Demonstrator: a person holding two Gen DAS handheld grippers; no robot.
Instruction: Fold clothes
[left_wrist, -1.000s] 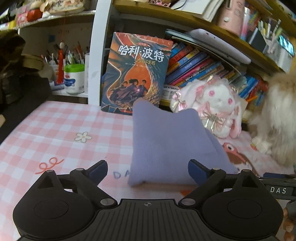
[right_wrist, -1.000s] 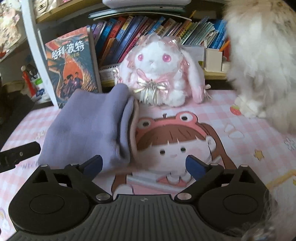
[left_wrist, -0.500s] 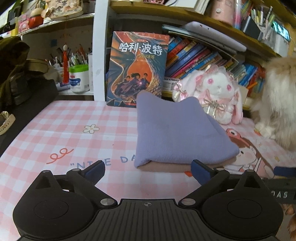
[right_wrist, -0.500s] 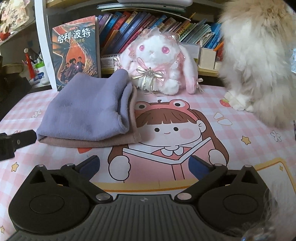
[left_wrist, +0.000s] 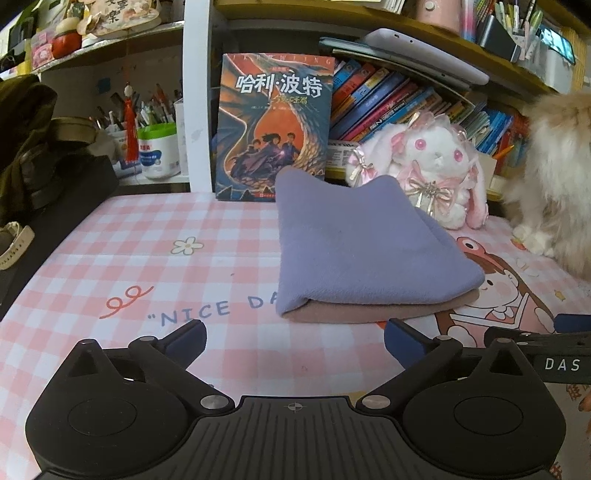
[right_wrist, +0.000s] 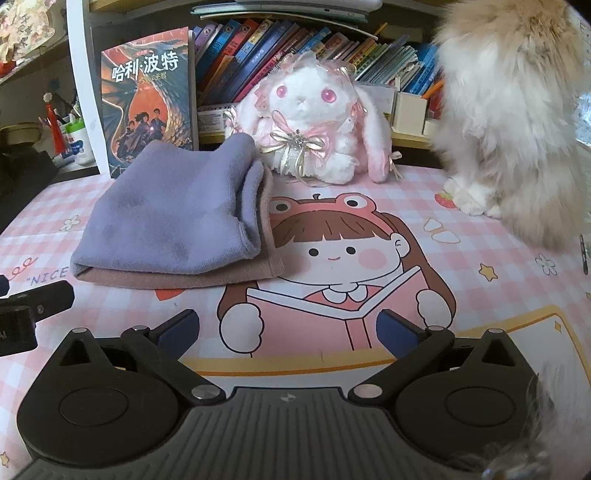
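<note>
A folded purple cloth (left_wrist: 362, 251) lies on a folded pinkish-brown cloth (left_wrist: 347, 314) on the pink checked desk mat (left_wrist: 122, 258). The stack also shows in the right wrist view, purple cloth (right_wrist: 173, 218) over brown cloth (right_wrist: 192, 277), left of centre. My left gripper (left_wrist: 293, 339) is open and empty, just short of the stack's near edge. My right gripper (right_wrist: 288, 332) is open and empty, over the cartoon girl print, to the right of the stack.
A Harry Potter book (left_wrist: 273, 125) stands upright behind the stack. A white-and-pink plush rabbit (right_wrist: 314, 122) sits behind it to the right. A fluffy cream cat (right_wrist: 517, 122) sits at the far right. Bookshelves (left_wrist: 406, 99) line the back.
Both grippers have drawn back from the folded stack toward the near edge, jaws open throughout. The stack now lies flat and untouched.
</note>
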